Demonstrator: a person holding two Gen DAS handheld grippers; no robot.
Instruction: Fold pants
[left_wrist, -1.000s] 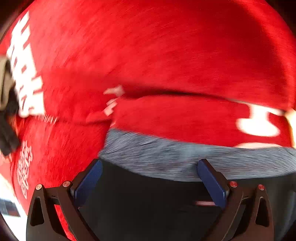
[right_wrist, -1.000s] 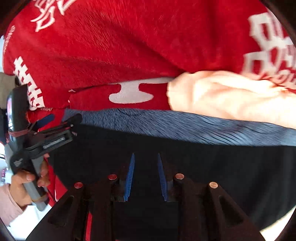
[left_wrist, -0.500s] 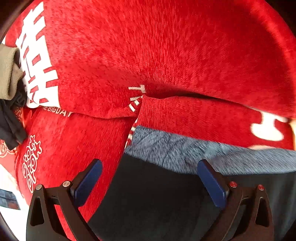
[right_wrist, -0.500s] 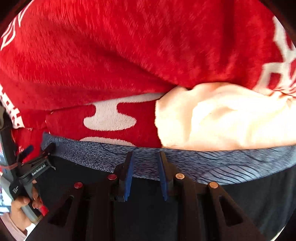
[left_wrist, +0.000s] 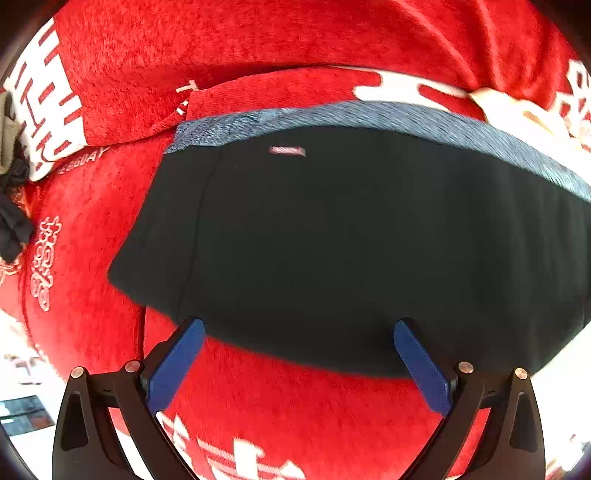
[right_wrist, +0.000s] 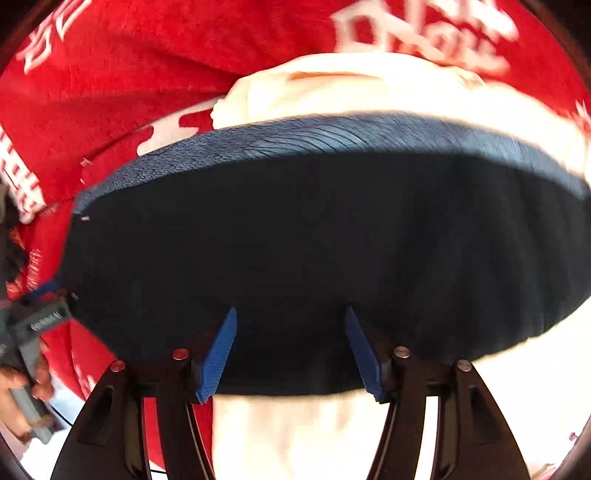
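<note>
The black pants (left_wrist: 351, 240) lie folded flat on a red blanket (left_wrist: 92, 295), with their blue-grey waistband (left_wrist: 369, 114) along the far edge. My left gripper (left_wrist: 297, 325) hangs open and wide over the pants' near edge, with nothing pinched. In the right wrist view the same pants (right_wrist: 314, 240) fill the middle. My right gripper (right_wrist: 291, 313) is over their near edge and its jaws are opening; the cloth lies under the blue pads (right_wrist: 221, 347), which do not press on it. The left gripper (right_wrist: 40, 321) shows at the left edge, held by a hand (right_wrist: 22, 384).
A cream cloth (right_wrist: 369, 92) lies just beyond the waistband on the right, and is also visible as cream cloth (left_wrist: 517, 114). Dark and olive garments (left_wrist: 11, 229) are bunched at the blanket's left edge. A pale surface (right_wrist: 295, 435) shows below the pants' near edge.
Both grippers have drawn back from the waistband to the pants' near edge, so the whole folded pants now show. The right jaws went from nearly shut to spread apart. The left stayed open.
</note>
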